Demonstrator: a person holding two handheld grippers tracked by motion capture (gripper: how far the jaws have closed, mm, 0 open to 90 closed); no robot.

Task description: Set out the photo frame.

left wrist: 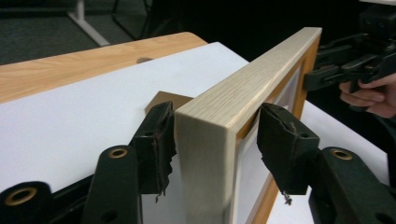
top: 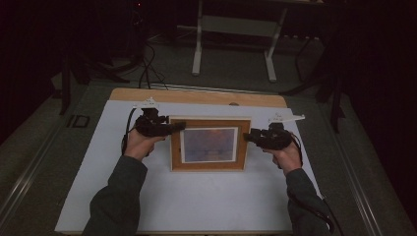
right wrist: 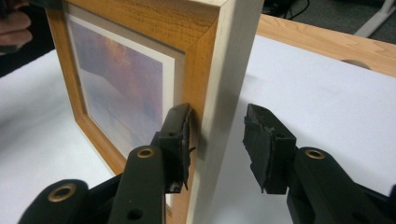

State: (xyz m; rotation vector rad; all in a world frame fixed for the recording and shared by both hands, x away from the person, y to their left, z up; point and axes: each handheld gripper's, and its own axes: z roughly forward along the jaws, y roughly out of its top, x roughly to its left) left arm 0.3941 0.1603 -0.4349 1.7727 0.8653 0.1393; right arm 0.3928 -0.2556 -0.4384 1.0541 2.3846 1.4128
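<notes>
On the tabletop (top: 147, 196), covered by a white sheet, I see the frame (top: 210, 144) standing about midway between my two hands, its picture side facing me in the high view. My left tongs (top: 180, 126) sit at the frame's upper left corner and my right tongs (top: 247, 137) at its right edge.

In the left gripper view, the left tongs (left wrist: 215, 135) are spread around the pale outer edge of the frame (left wrist: 243, 93). The left pad looks to be touching or just beside the frame's back, while the right pad stands clearly apart from the front, so the tongs straddle the frame without pinching it. Behind the frame a brown stand (left wrist: 166, 99) pokes out onto the sheet. Farther along the frame's edge I see the other hand (left wrist: 371, 95) with its tongs at the far end.

In the right gripper view, the right tongs (right wrist: 217, 142) are also spread. The left pad rests against the orange-brown front of the frame (right wrist: 205, 79), and the right pad hangs apart from the pale side, with white sheet showing in the gap. So here too there is contact on one side only, no squeeze.

Beyond the sheet a strip of bare wood runs along the tabletop's far edge. Past that, on the dark floor, stand the white legs of another table (top: 197, 54).
</notes>
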